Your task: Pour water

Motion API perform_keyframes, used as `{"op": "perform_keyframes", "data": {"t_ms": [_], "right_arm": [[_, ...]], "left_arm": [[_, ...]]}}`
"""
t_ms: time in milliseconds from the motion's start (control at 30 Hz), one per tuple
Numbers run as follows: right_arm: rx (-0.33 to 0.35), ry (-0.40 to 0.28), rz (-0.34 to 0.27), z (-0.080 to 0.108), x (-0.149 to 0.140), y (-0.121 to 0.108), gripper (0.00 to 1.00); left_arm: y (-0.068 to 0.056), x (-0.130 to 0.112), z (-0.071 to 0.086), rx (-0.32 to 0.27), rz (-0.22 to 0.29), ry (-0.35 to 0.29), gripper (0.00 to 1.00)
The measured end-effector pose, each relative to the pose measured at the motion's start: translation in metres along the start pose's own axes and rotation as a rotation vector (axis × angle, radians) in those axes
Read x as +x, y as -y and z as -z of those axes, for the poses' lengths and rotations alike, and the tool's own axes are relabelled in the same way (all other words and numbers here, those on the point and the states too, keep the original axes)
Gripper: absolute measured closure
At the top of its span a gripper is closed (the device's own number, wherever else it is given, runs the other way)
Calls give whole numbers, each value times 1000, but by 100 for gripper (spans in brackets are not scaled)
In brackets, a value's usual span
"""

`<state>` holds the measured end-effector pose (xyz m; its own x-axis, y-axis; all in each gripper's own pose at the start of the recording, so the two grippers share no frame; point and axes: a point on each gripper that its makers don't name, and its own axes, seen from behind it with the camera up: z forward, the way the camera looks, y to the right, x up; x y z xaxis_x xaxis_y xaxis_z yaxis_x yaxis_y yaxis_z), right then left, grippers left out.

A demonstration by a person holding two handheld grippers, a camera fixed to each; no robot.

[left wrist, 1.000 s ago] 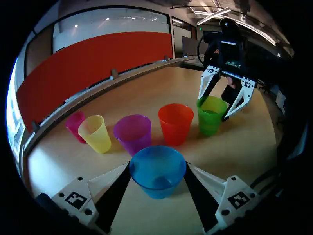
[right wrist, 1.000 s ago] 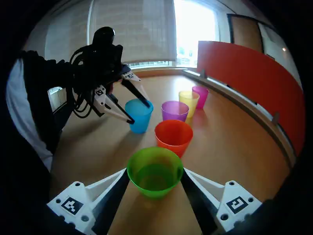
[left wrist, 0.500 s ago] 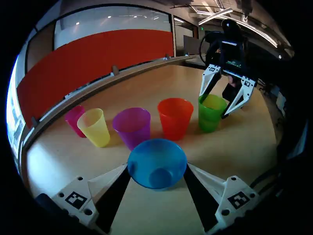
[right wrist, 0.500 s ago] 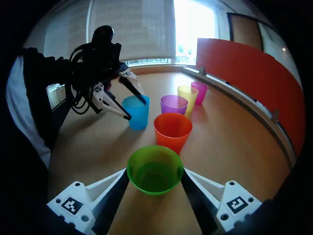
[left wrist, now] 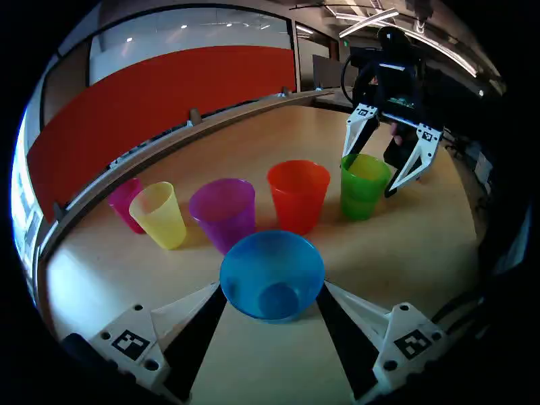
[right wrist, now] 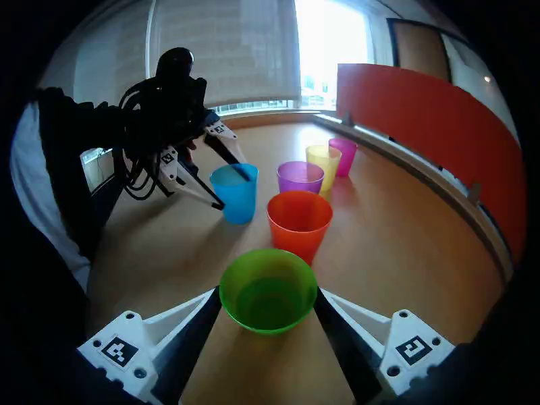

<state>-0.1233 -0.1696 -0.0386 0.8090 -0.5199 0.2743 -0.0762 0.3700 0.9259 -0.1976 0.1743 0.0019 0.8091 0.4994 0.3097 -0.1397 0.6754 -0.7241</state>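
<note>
Facing each other, left gripper (left wrist: pixel 270 289) clasps blue cup (left wrist: pixel 272 270) (right gripper (right wrist: pixel 267 293) clasps green cup (right wrist: pixel 268 287)).

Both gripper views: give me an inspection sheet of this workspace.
Surface: light wood table.
Job's things: blue cup, green cup; orange cup, purple cup, yellow cup, pink cup upright in a line.
Clutter: nothing seen.
Grippers: left gripper shut on the blue cup; right gripper shut on the green cup.
Cables: black cables looped beside the left gripper.
Surroundings: red partition along the table edge; bright window.
</note>
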Motion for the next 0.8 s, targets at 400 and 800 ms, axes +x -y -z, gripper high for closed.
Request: {"op": "perform_keyframes", "data": {"t_ms": [400, 800], "right_arm": [[-20, 24, 2, 6, -12, 0, 0], [-76, 43, -18, 31, -33, 1, 0]], "left_arm": [[6, -15, 3, 12, 16, 54, 7], [3, -28, 22, 36, -26, 82, 7]]}}
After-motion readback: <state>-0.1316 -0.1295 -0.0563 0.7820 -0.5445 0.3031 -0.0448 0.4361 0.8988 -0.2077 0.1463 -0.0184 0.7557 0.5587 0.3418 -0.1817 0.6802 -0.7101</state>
